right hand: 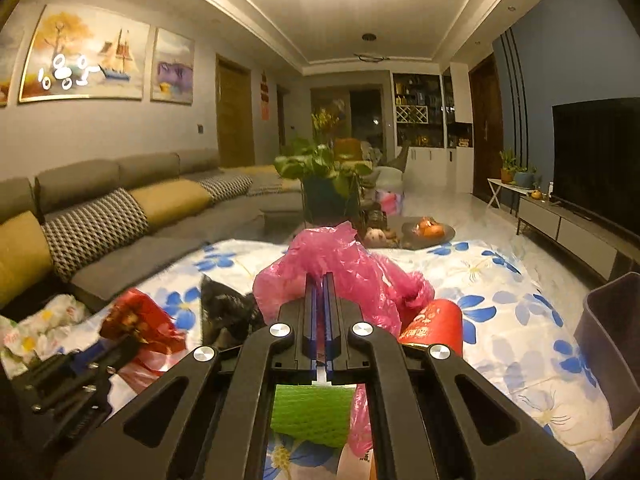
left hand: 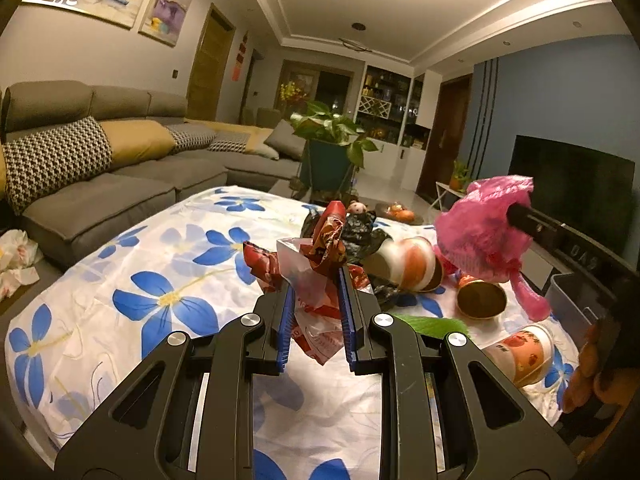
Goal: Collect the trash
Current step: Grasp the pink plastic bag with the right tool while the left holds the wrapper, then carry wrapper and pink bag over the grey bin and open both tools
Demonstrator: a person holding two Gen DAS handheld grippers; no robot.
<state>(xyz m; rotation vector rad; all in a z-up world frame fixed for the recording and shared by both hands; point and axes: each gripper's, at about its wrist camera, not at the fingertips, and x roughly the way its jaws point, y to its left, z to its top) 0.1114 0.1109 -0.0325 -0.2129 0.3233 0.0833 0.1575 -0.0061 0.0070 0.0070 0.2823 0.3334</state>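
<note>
My left gripper is shut on a crumpled red-and-white plastic bag, held just above the flowered tablecloth. In the right wrist view the same bag shows at the lower left with the left gripper. My right gripper is shut on a pink plastic bag, lifted above the table; from the left wrist view the pink bag hangs off the right gripper. A black bag, paper cups and a red cup lie on the table.
A grey bin stands at the table's right edge. A green sheet lies under the right gripper. Another printed cup sits near the front right. Crumpled paper is on the floor by the grey sofa. A potted plant stands beyond the table.
</note>
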